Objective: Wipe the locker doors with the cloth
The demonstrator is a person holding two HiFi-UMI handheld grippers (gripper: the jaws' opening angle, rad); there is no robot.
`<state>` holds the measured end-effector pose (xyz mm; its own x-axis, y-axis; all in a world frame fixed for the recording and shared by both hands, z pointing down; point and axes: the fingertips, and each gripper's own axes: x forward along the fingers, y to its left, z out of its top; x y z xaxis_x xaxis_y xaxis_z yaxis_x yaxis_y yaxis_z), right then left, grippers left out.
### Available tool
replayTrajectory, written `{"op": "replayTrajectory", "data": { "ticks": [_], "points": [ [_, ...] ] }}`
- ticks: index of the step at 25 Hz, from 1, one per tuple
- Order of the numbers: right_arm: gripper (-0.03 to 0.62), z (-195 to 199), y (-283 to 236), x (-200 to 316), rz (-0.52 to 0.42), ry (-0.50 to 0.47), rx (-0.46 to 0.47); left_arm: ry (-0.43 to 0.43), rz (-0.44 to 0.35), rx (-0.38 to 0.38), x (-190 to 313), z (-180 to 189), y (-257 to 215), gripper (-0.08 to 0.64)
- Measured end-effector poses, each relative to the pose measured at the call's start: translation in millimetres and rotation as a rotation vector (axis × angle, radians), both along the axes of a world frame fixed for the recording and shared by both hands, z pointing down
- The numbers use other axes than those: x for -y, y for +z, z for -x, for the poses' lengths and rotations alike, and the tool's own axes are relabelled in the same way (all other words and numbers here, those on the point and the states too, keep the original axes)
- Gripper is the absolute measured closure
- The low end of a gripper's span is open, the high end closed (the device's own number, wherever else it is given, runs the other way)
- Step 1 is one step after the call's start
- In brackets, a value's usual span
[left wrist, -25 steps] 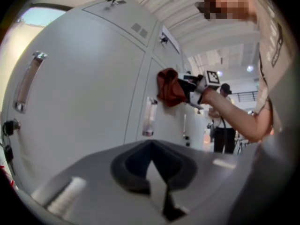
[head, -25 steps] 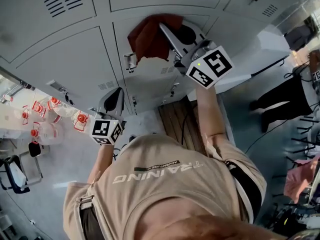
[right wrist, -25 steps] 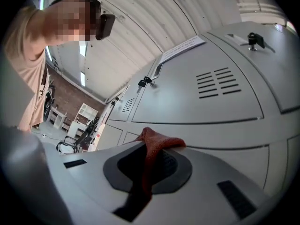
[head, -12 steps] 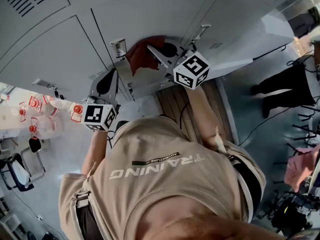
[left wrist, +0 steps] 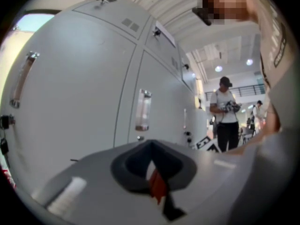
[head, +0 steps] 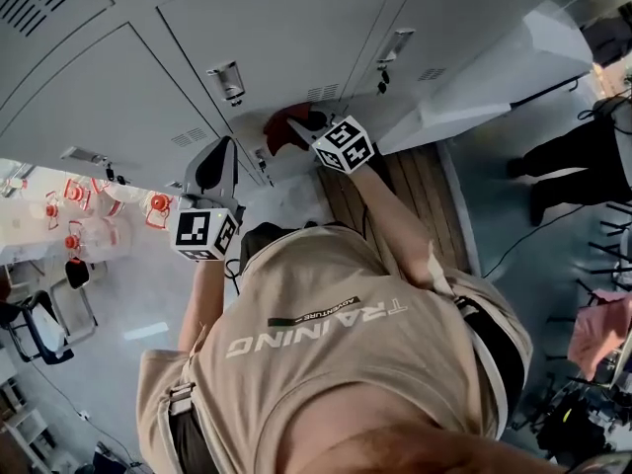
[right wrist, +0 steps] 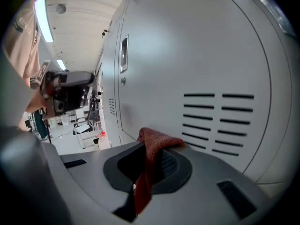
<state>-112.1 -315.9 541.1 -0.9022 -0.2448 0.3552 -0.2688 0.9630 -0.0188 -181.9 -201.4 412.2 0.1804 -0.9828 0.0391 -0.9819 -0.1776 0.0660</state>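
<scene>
Grey locker doors [head: 296, 38] fill the top of the head view. My right gripper [head: 299, 131] is shut on a red cloth [head: 281, 124] and holds it against the low part of a door, just under its vent slots [head: 321, 92]. In the right gripper view the red cloth [right wrist: 152, 144] bunches out of the jaws of my right gripper [right wrist: 149, 161], close to a louvred locker door [right wrist: 197, 50]. My left gripper [head: 221, 148] hangs to the left beside the lockers. Its jaws look shut and empty in the left gripper view, where my left gripper [left wrist: 152, 172] faces a locker door [left wrist: 79, 78] with a handle [left wrist: 142, 109].
Several bottles with red caps [head: 99, 215] stand at the left, with a black chair [head: 35, 319] below them. A wooden board [head: 420, 186] lies on the floor by the lockers. A person in dark trousers [head: 578, 156] stands at the right. Another person [left wrist: 227, 114] stands further down the row.
My right gripper has carried the red cloth down the locker door, from its upper part to below the vent slots. The left gripper has stayed almost in place.
</scene>
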Motion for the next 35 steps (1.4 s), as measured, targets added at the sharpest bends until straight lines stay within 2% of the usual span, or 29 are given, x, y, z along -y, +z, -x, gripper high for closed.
{"op": "replayTrajectory", "data": {
  "ticks": [4,7,10,14,16,18,20,22,25,30,33,35],
  "points": [
    [0.565,-7,37,2,0.029,-0.005,-0.076,-0.072,0.025,-0.02,-18,8,17,0.555],
    [0.565,-15,43,-1,0.048,-0.012,-0.077,-0.119,0.039,-0.028,-31,11,22,0.555],
    [0.565,-23,30,-4,0.031,-0.032,-0.037,-0.134,0.037,-0.012,-35,7,23,0.555],
    [0.563,-35,-6,-17,0.012,-0.037,0.086,-0.128,0.075,-0.009,-36,-5,38,0.555],
    [0.565,-46,-41,-19,-0.049,-0.041,0.123,-0.111,0.076,-0.028,-29,-14,39,0.555],
    [0.564,-56,-93,-20,-0.172,-0.065,0.15,-0.096,0.055,-0.043,-19,-22,32,0.555],
    [0.565,-66,-158,-24,-0.288,-0.083,0.234,-0.075,0.042,-0.032,-8,-25,28,0.555],
    [0.563,-78,-224,-24,-0.366,-0.077,0.352,-0.041,0.039,-0.011,5,-28,26,0.555],
    [0.565,-95,-300,-15,-0.424,-0.038,0.453,-0.008,0.027,-0.006,19,-40,21,0.555],
    [0.563,-104,-376,2,-0.549,-0.047,0.538,0.016,0.021,-0.006,32,-56,18,0.555],
    [0.564,-101,-409,17,-0.57,-0.04,0.582,0.011,0.025,0.006,34,-54,17,0.555],
    [0.563,-94,-419,29,-0.546,-0.046,0.57,-0.004,0.029,0.011,35,-49,17,0.555]
  ]
}}
